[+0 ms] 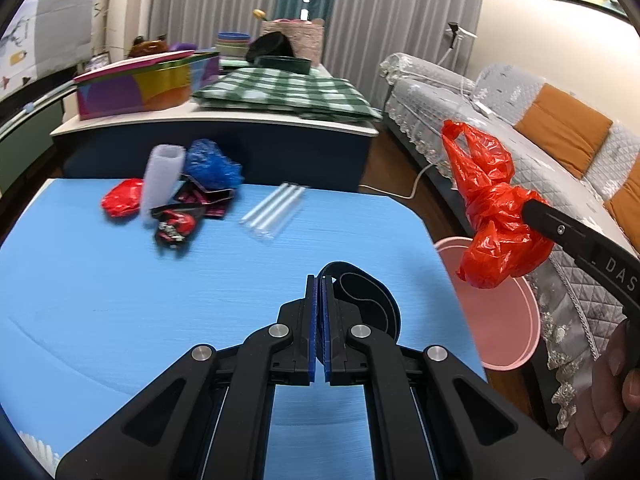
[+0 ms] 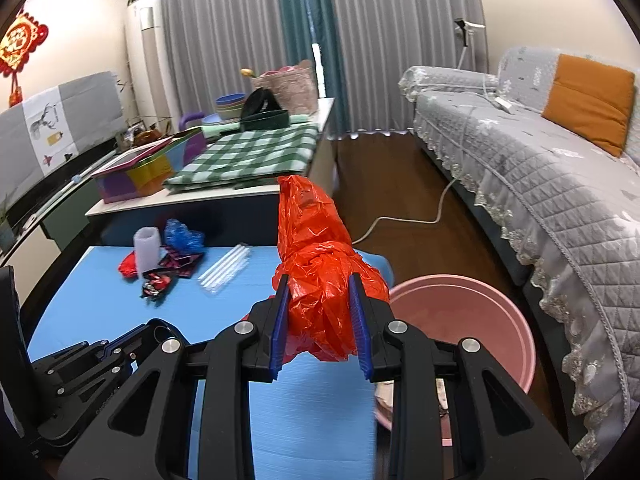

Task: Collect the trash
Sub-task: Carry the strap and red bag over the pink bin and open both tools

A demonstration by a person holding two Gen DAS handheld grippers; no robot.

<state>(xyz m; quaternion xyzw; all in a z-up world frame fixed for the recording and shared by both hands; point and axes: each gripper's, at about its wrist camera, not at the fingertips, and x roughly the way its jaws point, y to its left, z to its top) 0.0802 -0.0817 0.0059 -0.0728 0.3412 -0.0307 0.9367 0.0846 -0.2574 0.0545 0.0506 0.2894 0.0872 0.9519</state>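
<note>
My left hand-held gripper (image 1: 321, 300) is pinched shut, empty. My right hand-held gripper (image 2: 320, 312) clamps the red bag (image 2: 320, 280) at the bench (image 2: 312, 420) right edge; its loose tail could miss the pink bin (image 2: 500, 320). Remaining trash (image 2: 168, 264) sits far-left.

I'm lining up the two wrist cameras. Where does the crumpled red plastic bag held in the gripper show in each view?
Left wrist view: the red plastic bag sits at the right, clamped at the tip of the right gripper, above the pink bucket.
Right wrist view: the bag fills the centre, pinched by the right gripper.
Shared landmark: the clear straws lying on the blue table.
</note>
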